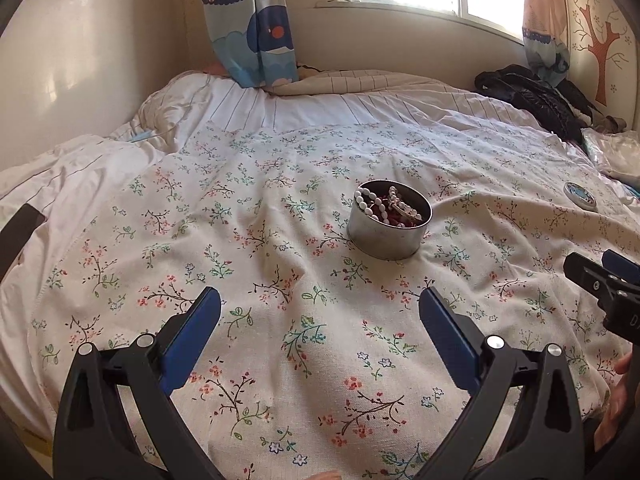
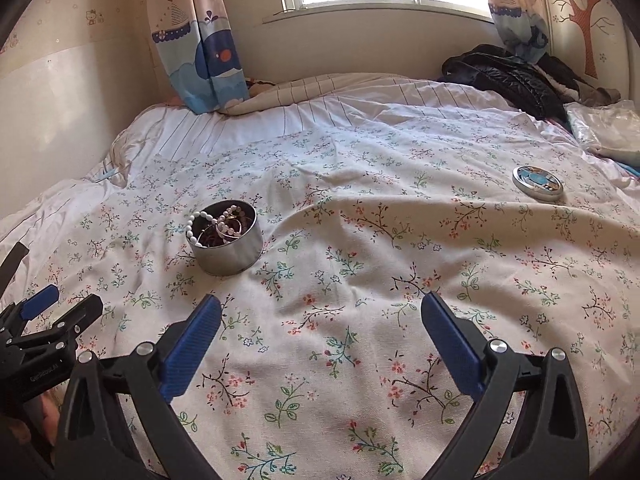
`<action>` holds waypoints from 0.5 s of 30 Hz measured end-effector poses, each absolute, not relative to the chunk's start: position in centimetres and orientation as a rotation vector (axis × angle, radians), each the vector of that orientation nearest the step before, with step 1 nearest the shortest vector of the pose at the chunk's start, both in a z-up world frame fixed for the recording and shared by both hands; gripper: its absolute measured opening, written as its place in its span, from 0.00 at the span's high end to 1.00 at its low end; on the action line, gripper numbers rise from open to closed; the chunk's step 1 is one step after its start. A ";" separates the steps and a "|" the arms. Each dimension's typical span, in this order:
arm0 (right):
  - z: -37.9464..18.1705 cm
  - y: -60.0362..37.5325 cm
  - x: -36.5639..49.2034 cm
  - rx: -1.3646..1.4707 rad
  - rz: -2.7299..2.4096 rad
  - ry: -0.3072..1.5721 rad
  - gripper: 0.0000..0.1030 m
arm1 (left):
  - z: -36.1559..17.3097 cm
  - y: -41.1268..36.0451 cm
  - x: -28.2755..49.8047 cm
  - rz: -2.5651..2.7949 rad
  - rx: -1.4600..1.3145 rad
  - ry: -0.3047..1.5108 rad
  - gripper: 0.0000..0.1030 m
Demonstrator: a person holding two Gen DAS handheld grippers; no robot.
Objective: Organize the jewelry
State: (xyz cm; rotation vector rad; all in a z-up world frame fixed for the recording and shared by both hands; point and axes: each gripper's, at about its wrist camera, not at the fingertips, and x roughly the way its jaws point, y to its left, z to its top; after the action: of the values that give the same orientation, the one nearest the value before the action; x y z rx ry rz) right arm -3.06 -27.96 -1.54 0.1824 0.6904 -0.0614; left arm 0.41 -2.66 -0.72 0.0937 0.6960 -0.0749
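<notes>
A round silver tin (image 1: pixel 386 236) stands open on the floral bedspread, holding white bead bracelets (image 1: pixel 370 206), red beads and a gold piece. It also shows in the right wrist view (image 2: pixel 228 250), ahead and left. Its round lid (image 2: pixel 538 183) with a blue picture lies flat far to the right; it shows small in the left wrist view (image 1: pixel 580 196). My left gripper (image 1: pixel 320 300) is open and empty, above the cloth short of the tin. My right gripper (image 2: pixel 322 308) is open and empty, between tin and lid, well short of both.
The floral cloth (image 1: pixel 280 280) covers a bed with a striped white duvet (image 1: pixel 280 108) behind. A black jacket (image 2: pixel 508 76) lies at the far right by a clear plastic bag (image 2: pixel 604 128). Curtains (image 1: pixel 252 24) and a window are behind; a wall is at left.
</notes>
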 end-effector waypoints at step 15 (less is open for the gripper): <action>-1.6 -29.1 -3.4 0.235 -0.100 0.678 0.07 | -0.7 -2.5 0.4 -0.076 0.082 0.696 0.07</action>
State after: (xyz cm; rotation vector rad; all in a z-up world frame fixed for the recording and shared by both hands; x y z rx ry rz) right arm -3.38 -29.12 -1.65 0.2350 0.6780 -0.0996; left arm 0.38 -2.52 -0.69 0.0820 0.6965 -0.0764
